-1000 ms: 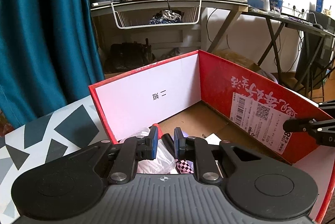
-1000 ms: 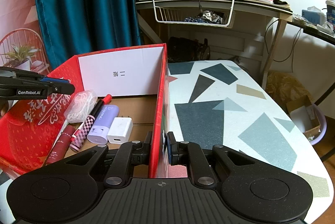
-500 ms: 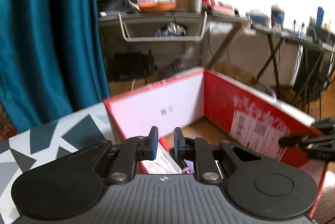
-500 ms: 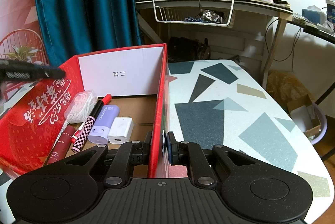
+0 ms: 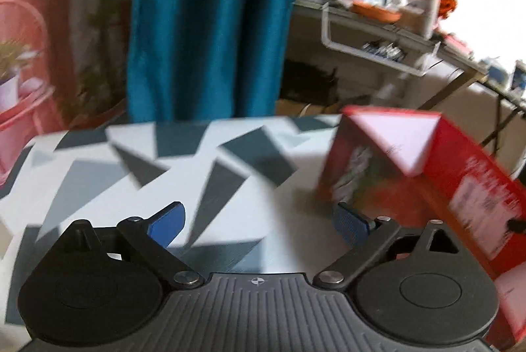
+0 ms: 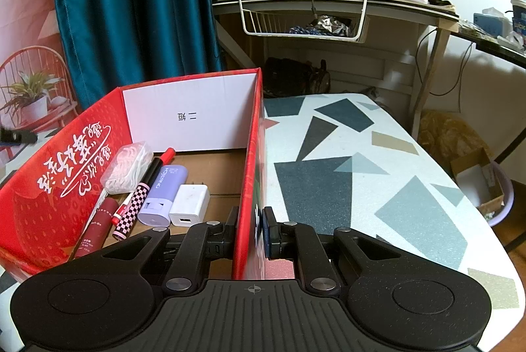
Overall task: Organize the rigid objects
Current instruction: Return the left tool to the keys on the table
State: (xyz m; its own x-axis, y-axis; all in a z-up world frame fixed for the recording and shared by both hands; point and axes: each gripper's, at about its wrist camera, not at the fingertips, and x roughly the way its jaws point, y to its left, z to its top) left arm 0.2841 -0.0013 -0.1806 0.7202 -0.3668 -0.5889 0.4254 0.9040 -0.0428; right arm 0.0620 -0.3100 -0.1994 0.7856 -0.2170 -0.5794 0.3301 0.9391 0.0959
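Observation:
A red cardboard box [image 6: 82, 135] stands on the patterned table [image 6: 361, 174]. Inside lie a white charger [image 6: 189, 205], a lilac case [image 6: 164, 194], a checkered pen [image 6: 131, 207], a dark red tube [image 6: 95, 227] and a clear bag of white bits [image 6: 126, 166]. My right gripper [image 6: 251, 228] is shut on the box's right wall. My left gripper [image 5: 259, 225] is open and empty over the table, left of the box [image 5: 427, 174]; that view is blurred.
A teal curtain [image 6: 131, 7] hangs behind the table. A cluttered desk [image 6: 328, 0] with a wire basket [image 6: 302, 20] stands at the back. A basin with a carton [image 6: 480, 184] sits on the floor to the right.
My left gripper has lifted out of the box, swung left over the table and opened. The right gripper and the box have not moved.

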